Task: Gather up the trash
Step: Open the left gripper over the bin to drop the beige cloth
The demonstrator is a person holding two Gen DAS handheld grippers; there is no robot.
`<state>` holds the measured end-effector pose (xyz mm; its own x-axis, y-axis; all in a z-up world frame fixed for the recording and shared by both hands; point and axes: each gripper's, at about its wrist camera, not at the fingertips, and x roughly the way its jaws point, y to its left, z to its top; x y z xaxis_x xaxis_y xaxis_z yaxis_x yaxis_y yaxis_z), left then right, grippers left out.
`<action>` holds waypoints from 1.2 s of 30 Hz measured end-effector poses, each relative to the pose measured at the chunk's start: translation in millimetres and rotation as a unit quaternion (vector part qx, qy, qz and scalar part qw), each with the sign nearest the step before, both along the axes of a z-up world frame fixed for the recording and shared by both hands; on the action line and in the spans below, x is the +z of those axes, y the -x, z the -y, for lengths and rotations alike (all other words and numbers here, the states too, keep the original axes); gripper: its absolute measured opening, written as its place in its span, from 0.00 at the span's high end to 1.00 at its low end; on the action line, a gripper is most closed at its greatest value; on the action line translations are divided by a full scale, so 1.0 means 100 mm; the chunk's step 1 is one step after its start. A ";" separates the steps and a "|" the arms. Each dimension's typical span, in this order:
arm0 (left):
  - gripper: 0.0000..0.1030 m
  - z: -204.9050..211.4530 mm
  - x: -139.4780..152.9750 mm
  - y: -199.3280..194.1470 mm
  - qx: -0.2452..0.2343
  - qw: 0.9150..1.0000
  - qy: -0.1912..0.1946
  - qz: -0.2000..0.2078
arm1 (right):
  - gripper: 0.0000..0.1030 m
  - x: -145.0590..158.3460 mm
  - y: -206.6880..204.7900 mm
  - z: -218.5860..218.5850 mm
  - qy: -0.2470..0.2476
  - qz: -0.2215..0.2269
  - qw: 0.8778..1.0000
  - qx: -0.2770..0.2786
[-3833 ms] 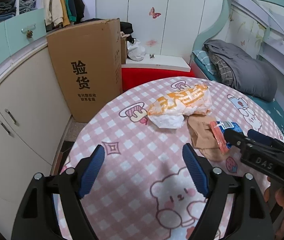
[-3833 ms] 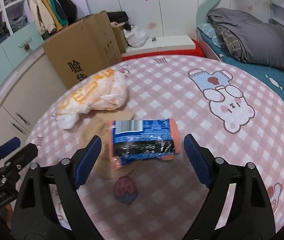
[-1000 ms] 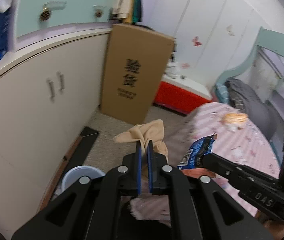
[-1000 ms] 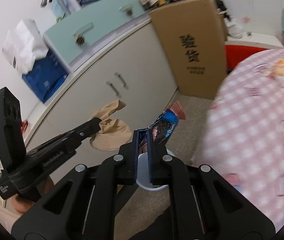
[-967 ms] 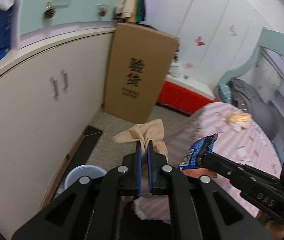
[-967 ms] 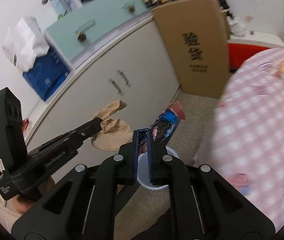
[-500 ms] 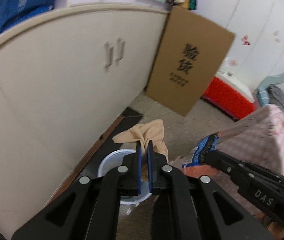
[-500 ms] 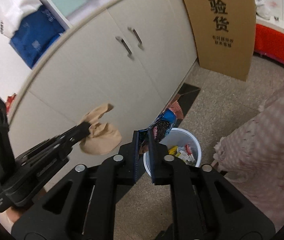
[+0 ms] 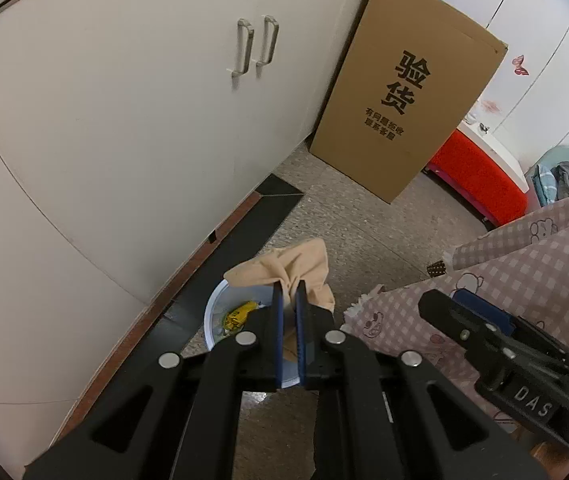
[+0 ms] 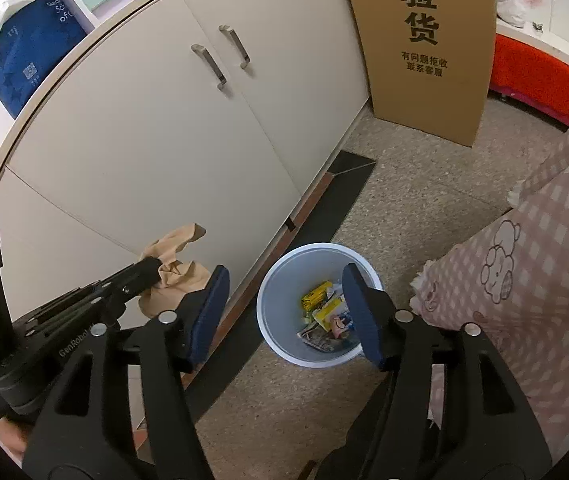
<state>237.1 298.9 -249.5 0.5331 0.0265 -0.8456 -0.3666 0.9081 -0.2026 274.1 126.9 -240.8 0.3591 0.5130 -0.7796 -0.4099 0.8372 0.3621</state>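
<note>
The left gripper (image 9: 289,300) is clenched on a crumpled tan cloth (image 9: 292,266), held just above the white bin (image 10: 280,280). The right gripper (image 10: 284,300) hangs empty over that bin, jaws opening; wrappers (image 10: 322,314) lie inside, below its fingertips.

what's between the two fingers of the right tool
Nothing is held there. In the right wrist view the right tool has its jaws opening, and the gap frames only the white bin on the floor below, with wrappers inside.
</note>
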 end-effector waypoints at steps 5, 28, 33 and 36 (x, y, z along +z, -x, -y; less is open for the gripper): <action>0.95 0.09 0.04 0.00 -0.006 1.000 -0.003 0.002 | 0.40 0.03 0.03 0.05 0.000 0.008 1.000 -0.008; 0.93 0.16 -0.01 -0.19 -0.012 0.999 -0.026 -0.017 | 0.31 0.07 0.04 0.23 0.007 0.019 0.999 -0.043; 0.54 0.15 -0.05 -0.25 -0.001 0.999 -0.035 -0.021 | 0.31 0.06 0.04 0.25 0.005 0.016 0.999 -0.044; 0.39 0.14 -0.07 -0.24 0.003 0.999 -0.037 -0.023 | 0.31 0.08 0.05 0.26 0.005 0.017 0.999 -0.044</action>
